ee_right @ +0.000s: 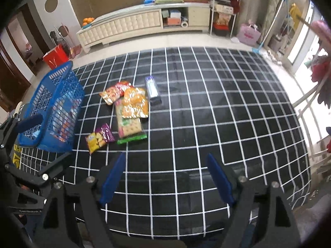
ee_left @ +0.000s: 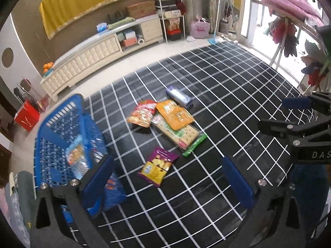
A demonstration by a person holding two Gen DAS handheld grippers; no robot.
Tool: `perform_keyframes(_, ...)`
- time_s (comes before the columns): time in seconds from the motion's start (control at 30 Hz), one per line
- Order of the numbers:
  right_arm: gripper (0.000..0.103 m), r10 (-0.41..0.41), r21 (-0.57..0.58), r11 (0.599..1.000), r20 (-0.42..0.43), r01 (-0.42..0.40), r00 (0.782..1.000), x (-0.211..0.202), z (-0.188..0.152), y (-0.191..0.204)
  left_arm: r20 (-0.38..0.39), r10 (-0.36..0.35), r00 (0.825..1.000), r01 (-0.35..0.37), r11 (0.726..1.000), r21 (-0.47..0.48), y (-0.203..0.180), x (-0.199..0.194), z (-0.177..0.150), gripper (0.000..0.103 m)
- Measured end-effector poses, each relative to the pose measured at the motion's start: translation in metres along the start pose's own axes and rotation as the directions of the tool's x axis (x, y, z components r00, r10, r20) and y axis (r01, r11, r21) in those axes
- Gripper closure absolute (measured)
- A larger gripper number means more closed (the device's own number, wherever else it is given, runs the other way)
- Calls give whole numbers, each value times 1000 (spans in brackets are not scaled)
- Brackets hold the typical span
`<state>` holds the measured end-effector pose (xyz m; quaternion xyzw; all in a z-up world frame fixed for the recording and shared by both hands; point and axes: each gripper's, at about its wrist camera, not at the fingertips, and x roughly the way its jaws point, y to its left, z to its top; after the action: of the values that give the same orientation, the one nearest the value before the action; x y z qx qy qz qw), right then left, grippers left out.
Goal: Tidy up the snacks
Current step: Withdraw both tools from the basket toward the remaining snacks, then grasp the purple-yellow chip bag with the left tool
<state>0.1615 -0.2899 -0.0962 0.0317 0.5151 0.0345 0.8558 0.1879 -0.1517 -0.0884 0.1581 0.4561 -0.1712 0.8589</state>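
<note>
Lying loose on checked cloth (ee_right: 206, 103): purple packet (ee_left: 158, 166), nearest. Left gripper (ee_left: 168, 183) and right gripper (ee_right: 165, 177) spread, nothing held. Slippery film risked sliding under pinch; overlapped cracker pack (ee_left: 180, 133) risked being dragged; basket (ee_left: 62, 111) rim risked being clipped.

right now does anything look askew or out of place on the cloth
Yes: the blue basket is tipped, leaning over at the cloth's left edge rather than standing flat. Snack packs lie loose beside it, the orange pack overlapping the cracker pack.

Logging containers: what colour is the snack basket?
Blue; the basket shows best in the right wrist view.
</note>
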Motion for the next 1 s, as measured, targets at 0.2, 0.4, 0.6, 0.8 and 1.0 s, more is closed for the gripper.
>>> perform_keyframes(0.2,19,42,-33,999,-39,-43,998,31,-5,2,-43,2,999,2,996,88,-17,32,-13,4)
perform_keyframes(0.4,19,76,-49,996,-82,-80,994,62,-10,5,-121,42,992,-23,988,155,-17,69,-25,9)
perform_keyframes(0.6,19,129,-34,990,-105,-133,986,86,-12,12,-204,61,977,-31,989,146,-2,105,-31,23)
perform_keyframes(0.8,19,152,-75,984,-109,-161,982,98,-11,24,-240,58,969,-27,991,132,11,125,-27,27)
perform_keyframes(1.0,19,156,-54,986,-89,-161,984,98,-9,14,-297,65,953,-21,989,147,18,145,-22,39)
